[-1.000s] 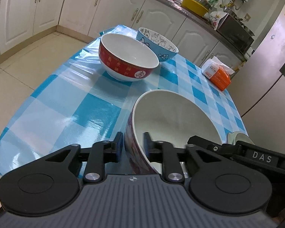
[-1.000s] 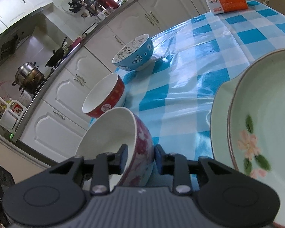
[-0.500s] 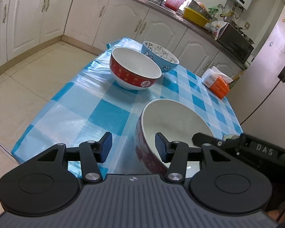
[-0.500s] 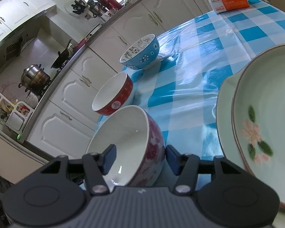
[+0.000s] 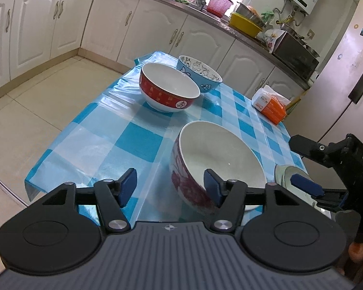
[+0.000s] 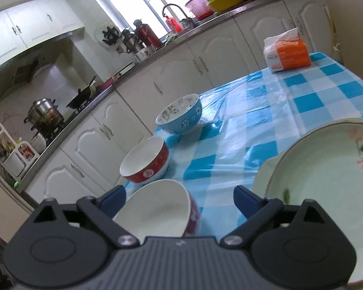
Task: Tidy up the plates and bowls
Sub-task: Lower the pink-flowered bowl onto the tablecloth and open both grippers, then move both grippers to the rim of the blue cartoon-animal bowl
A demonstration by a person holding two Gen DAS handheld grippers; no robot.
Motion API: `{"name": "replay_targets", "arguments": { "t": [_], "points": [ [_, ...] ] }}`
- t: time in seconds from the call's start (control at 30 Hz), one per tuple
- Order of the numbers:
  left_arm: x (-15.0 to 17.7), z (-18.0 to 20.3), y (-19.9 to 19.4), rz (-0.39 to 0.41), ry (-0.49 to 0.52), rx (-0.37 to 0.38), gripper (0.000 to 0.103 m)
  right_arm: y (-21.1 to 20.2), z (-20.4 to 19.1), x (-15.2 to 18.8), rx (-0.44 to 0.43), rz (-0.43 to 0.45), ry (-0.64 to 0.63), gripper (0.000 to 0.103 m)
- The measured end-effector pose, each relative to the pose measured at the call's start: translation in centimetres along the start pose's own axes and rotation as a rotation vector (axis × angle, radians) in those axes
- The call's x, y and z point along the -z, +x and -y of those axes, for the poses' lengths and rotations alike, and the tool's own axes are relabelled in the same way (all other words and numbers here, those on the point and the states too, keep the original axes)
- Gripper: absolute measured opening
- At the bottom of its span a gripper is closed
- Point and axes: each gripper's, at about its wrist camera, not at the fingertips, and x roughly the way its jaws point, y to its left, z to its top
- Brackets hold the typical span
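A table (image 5: 138,142) covered in a blue-and-white checked plastic cloth carried everything. In the left wrist view, a pink-flowered bowl (image 5: 220,162) stood near the middle of the cloth. At its eleven o'clock sat a red-banded bowl (image 5: 168,87), and just beyond that, at twelve, a blue cartoon bowl (image 5: 200,73). An orange tissue pack (image 5: 269,104) lay at two o'clock. At three o'clock a pale green flowered plate (image 6: 326,181) rested on the cloth
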Motion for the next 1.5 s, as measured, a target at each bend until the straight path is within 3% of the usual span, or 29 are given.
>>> {"name": "replay_targets", "arguments": {
  "t": [0.13,0.27,0.63,0.9,1.17,1.5],
  "points": [
    [0.4,0.0,-0.5,0.005,0.010,-0.007,0.092,-0.7,0.5,0.1,0.018,0.010,0.014,0.100],
    [0.6,-0.1,-1.1,0.014,0.020,-0.024,0.099,-1.5,0.7,0.1,0.040,0.022,0.010,0.101],
    [0.1,0.4,-2.4,0.052,0.054,-0.028,0.102,-2.9,0.9,0.2,0.066,0.012,-0.011,0.102],
    [-2.1,1.3,-2.8,0.099,0.104,-0.021,0.103,-3.0,0.6,-0.8,0.078,0.004,-0.033,0.102],
    [-5.2,2.2,-2.0,0.145,0.163,-0.026,0.103,-2.0,0.5,-3.4,0.099,0.000,-0.055,0.102],
    [-10.3,3.4,1.9,0.178,0.222,-0.047,0.103,1.8,1.0,-8.2,0.061,-0.009,-0.021,0.102]
  ]
}}
